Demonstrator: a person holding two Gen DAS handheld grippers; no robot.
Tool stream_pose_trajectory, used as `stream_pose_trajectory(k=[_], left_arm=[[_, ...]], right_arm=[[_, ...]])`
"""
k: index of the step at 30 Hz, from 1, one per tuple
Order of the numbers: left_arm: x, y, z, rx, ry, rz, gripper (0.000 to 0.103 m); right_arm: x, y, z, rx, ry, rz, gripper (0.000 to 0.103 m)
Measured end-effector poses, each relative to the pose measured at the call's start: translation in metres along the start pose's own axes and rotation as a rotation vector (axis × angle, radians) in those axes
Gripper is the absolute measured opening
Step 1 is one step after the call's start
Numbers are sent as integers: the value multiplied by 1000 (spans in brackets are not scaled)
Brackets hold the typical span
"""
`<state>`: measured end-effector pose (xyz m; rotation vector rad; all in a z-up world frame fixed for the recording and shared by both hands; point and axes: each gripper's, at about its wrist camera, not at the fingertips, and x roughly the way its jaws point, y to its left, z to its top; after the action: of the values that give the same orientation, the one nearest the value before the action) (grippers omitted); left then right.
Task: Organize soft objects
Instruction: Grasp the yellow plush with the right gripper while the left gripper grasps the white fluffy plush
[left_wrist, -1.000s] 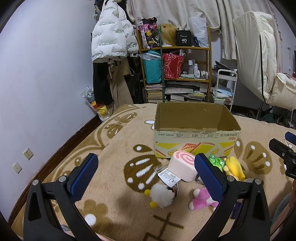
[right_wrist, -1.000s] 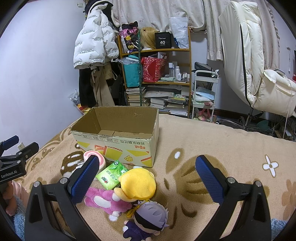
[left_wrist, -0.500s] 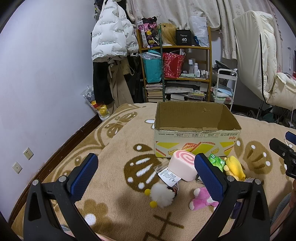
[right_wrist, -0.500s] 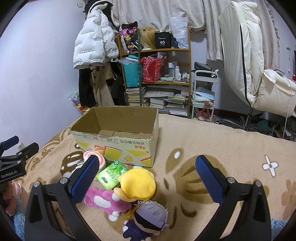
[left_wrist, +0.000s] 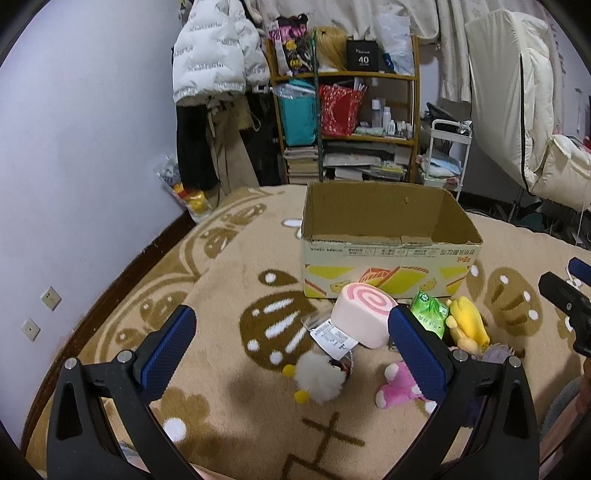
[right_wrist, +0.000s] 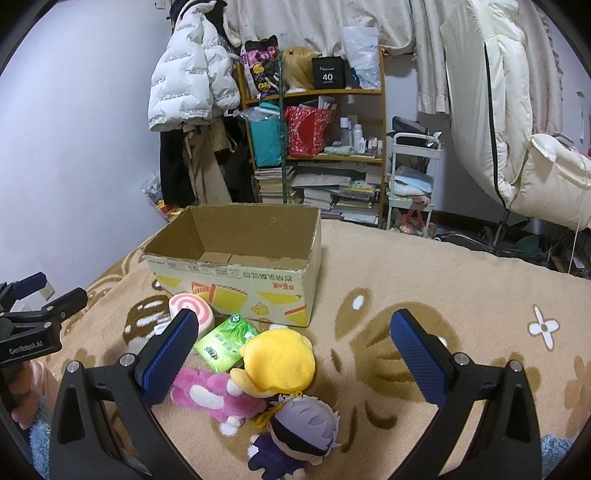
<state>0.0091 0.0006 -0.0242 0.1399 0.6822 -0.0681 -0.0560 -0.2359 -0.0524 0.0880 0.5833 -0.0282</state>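
Note:
An open cardboard box (left_wrist: 391, 254) (right_wrist: 236, 280) stands on the beige blanket, with nothing visible inside. In front of it lie soft toys: a pink swirl-roll cushion (left_wrist: 362, 319) (right_wrist: 192, 308), a white pom-pom toy (left_wrist: 319, 380), a green tissue pack (left_wrist: 428, 312) (right_wrist: 225, 341), a yellow plush (left_wrist: 467, 325) (right_wrist: 279, 362), a pink plush (left_wrist: 400, 386) (right_wrist: 207, 389) and a grey-haired doll (right_wrist: 299, 435). My left gripper (left_wrist: 291, 343) is open above the pom-pom toy. My right gripper (right_wrist: 293, 345) is open over the yellow plush. Neither holds anything.
A cluttered wooden shelf (left_wrist: 347, 110) and hanging coats (left_wrist: 218, 62) stand behind the box. A white cart (right_wrist: 413, 184) and a cream chair (right_wrist: 535, 147) are at the back right. The patterned blanket (right_wrist: 424, 288) stretches right of the box. A wall (left_wrist: 74, 166) runs along the left.

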Motion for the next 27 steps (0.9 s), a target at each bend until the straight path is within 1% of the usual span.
stream_pose_trajectory(k=[4,7,9,11,14,17,19,25,26,27], left_arm=[[9,1,2,-11,52,-9,103],[19,1,8,-12,101,-19,103],[27,-1,12,-3,155,-59,103],[30,-3,14,5,174,-76,103],[34,-8,18,24,181,-68,103],[45,-11,23,27,209,-67,103],[56,-12,26,28,241,-33,103],[96,-4,18,-17,380,-36,103],[101,-3,15,-25,403,-45,103],[108,-2,13,-33,428,-56,103]], right_arm=[[5,-7,-5,8,29,8,103],[20,-9,-9,32,63,6,103],[24,-12,-8,56,82,4,103],[27,-15,-6,83,89,19,103],[33,-14,-2,94,93,23,103],[45,-11,1,80,111,22,103],[53,-9,1,80,127,25,103],[81,-14,-3,105,198,47,103],[86,-16,-5,112,211,57,102],[92,-19,-6,124,229,68,99]])
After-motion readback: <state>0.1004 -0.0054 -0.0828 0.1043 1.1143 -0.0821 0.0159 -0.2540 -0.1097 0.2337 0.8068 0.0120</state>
